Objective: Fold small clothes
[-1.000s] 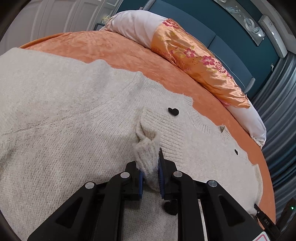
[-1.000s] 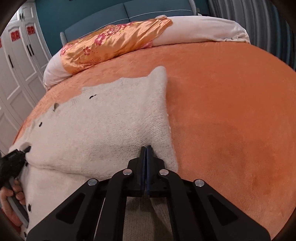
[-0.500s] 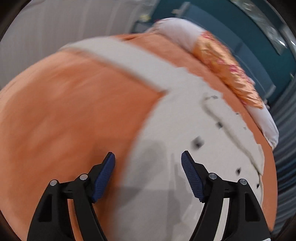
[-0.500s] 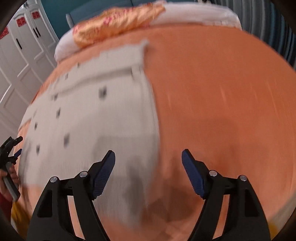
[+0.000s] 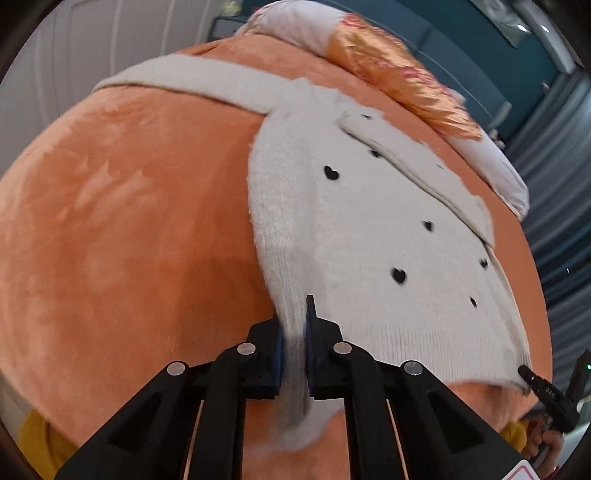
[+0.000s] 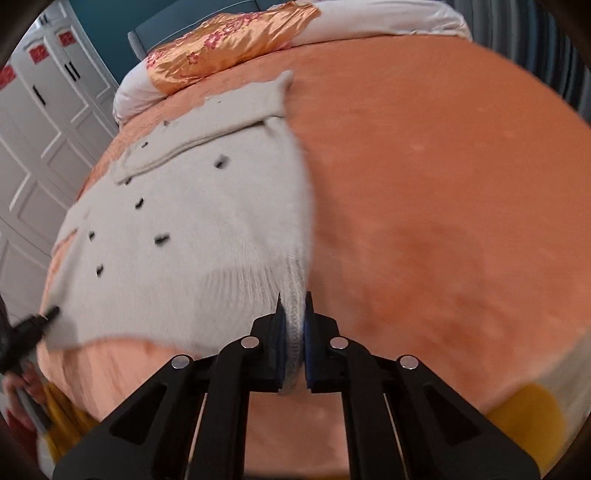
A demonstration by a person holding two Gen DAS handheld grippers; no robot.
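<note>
Both grippers are leaving the spots they pinched a second ago and, having swung wide, are closing again on the cream cardigan's [image 5: 369,229] ribbed hem: the left gripper [image 5: 293,354] at one bottom corner, the right gripper [image 6: 293,352] at the other, knit bunching between each pair of jaws.

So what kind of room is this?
Most likely a bedroom: a bed with an orange blanket, pillows against a padded headboard, and white wardrobe doors alongside.
</note>
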